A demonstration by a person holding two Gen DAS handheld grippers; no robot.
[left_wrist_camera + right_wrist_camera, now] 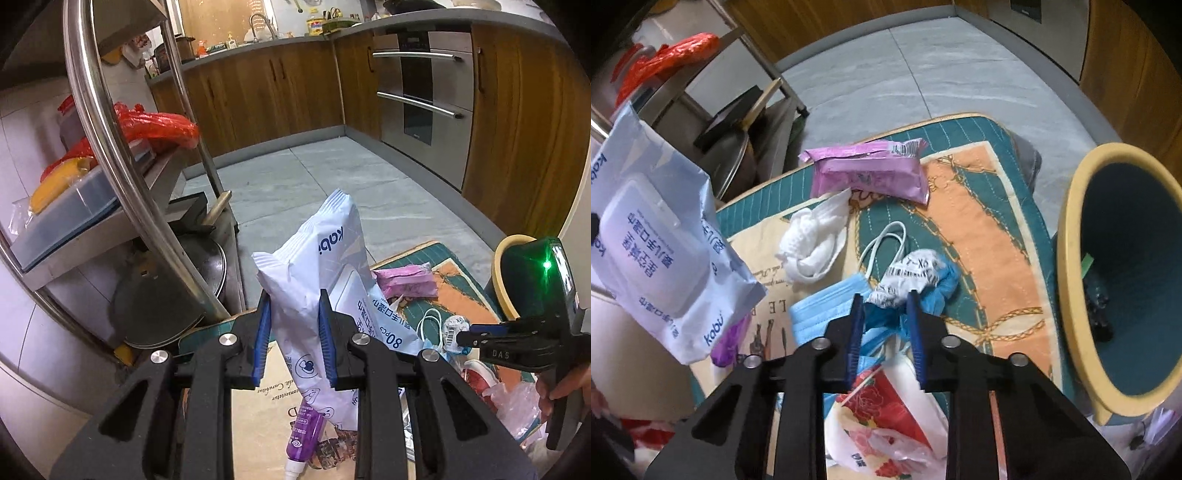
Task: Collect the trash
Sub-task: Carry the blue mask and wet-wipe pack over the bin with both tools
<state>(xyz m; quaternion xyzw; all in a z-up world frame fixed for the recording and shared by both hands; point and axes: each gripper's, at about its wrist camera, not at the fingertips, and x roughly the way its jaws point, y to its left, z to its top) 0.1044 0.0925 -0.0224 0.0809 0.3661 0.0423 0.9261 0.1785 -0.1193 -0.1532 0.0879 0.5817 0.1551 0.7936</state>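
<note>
My left gripper (pixel 294 301) is shut on a white wet-wipes pack (pixel 317 266) and holds it up above the mat; the pack also shows in the right wrist view (pixel 661 254). My right gripper (pixel 885 304) is closed around a crumpled blue wrapper with a white barcode label (pixel 916 282), low over the mat; it shows in the left wrist view too (pixel 461 338). On the patterned mat (pixel 979 229) lie a pink packet (pixel 871 171), a white tissue wad (pixel 812 240) and a blue face mask (pixel 820 314). A yellow-rimmed bin (pixel 1123 273) lies tipped at the right.
A purple tube (pixel 304 439) and a red floral tissue pack (pixel 886 413) lie near me on the mat. A steel rack (pixel 110 122) with pans and a red bag stands at the left. Wooden cabinets and an oven (pixel 424 103) line the far side of the grey floor.
</note>
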